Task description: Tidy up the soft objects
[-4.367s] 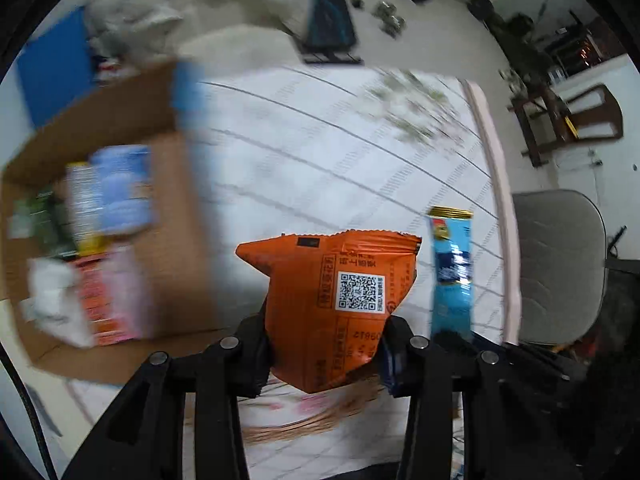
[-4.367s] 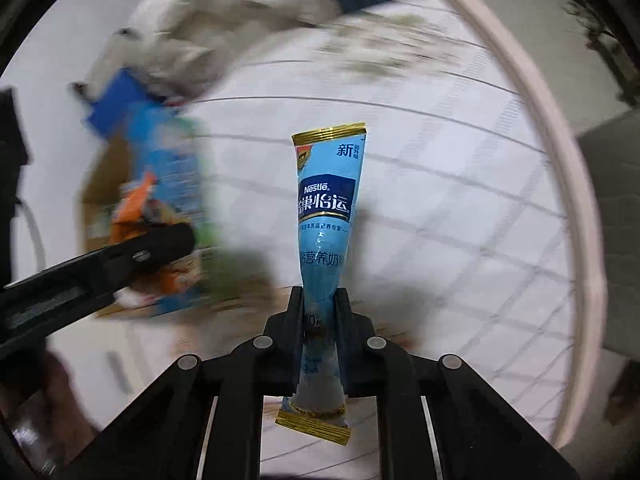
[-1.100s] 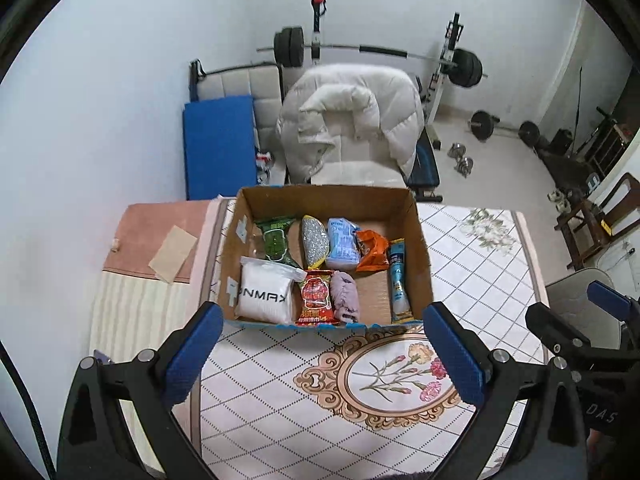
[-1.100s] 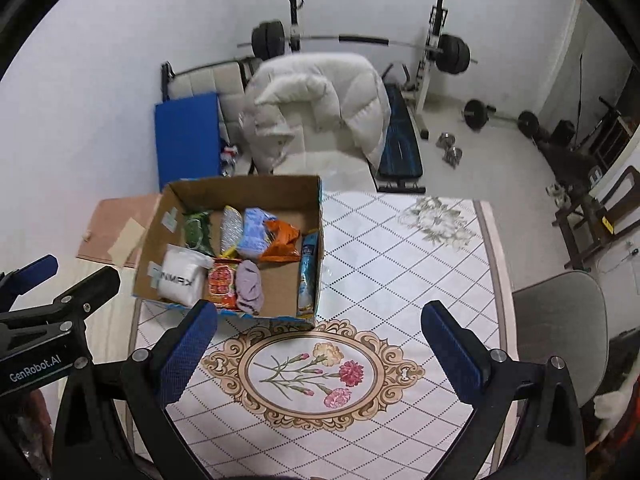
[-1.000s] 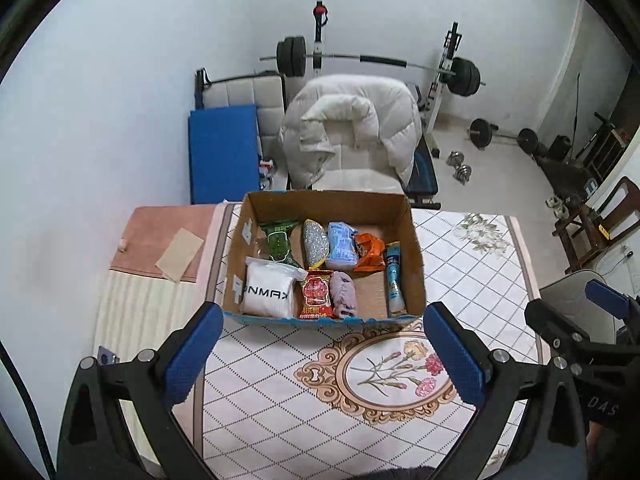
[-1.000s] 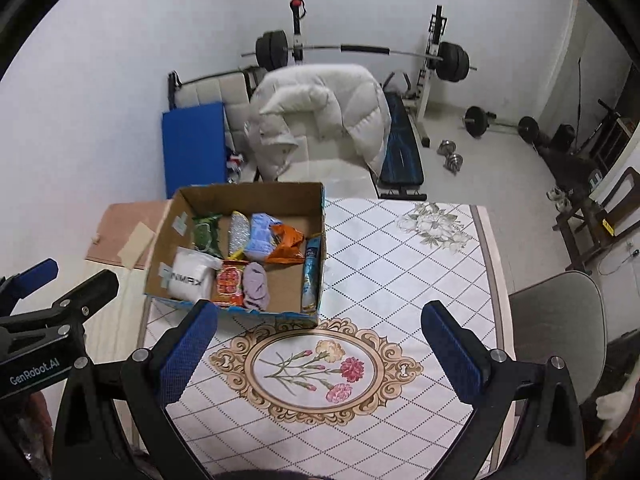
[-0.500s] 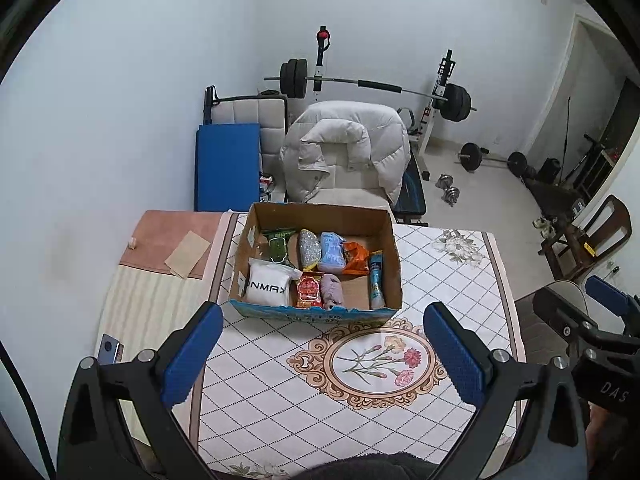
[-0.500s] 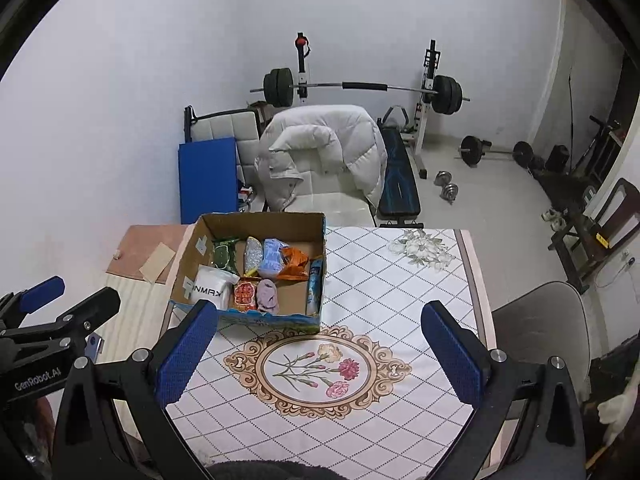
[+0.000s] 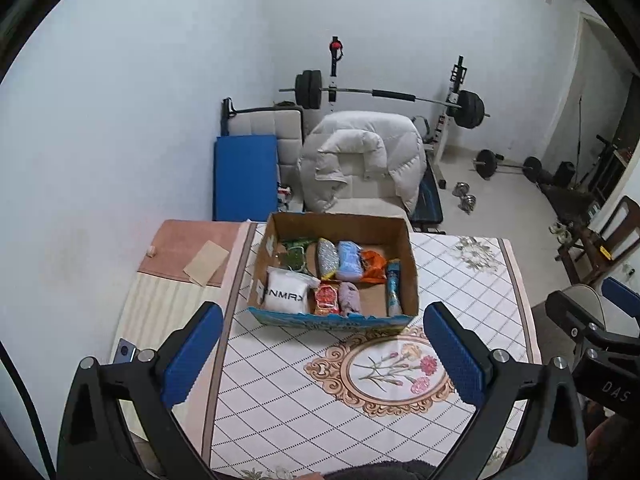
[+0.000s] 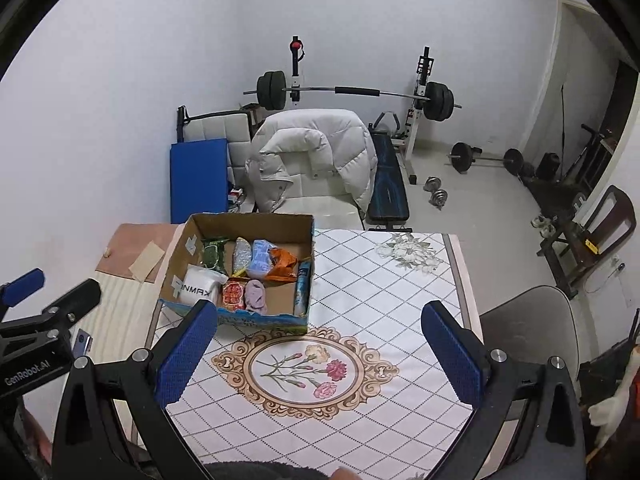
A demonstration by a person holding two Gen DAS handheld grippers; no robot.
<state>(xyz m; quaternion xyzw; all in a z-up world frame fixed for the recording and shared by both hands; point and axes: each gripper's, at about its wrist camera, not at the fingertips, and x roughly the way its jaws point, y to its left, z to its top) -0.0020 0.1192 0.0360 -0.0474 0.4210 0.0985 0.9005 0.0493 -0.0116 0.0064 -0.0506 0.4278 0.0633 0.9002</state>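
A cardboard box (image 9: 280, 236) stands on the far left part of the table and holds several soft packets: a white pouch (image 9: 285, 297), an orange snack bag (image 9: 372, 265), a blue stick packet (image 9: 393, 288) and others. The box also shows in the right wrist view (image 10: 188, 240), with the orange bag (image 10: 282, 265) and blue stick packet (image 10: 303, 288) inside. My left gripper (image 9: 323, 356) is open and empty, raised well back from the box. My right gripper (image 10: 318, 354) is open and empty, high above the table's near side.
The table (image 10: 384, 292) has a white diamond-pattern cloth with a floral medallion (image 10: 304, 368). A chair with a white jacket (image 10: 316, 152) stands behind the table. A grey chair (image 10: 528, 332) is at the right. A barbell rack (image 10: 352, 92) and dumbbells lie beyond.
Both grippers have released their packets, which now lie in the box, and have opened wide. Over the last second both pulled up and back, so the box looks smaller.
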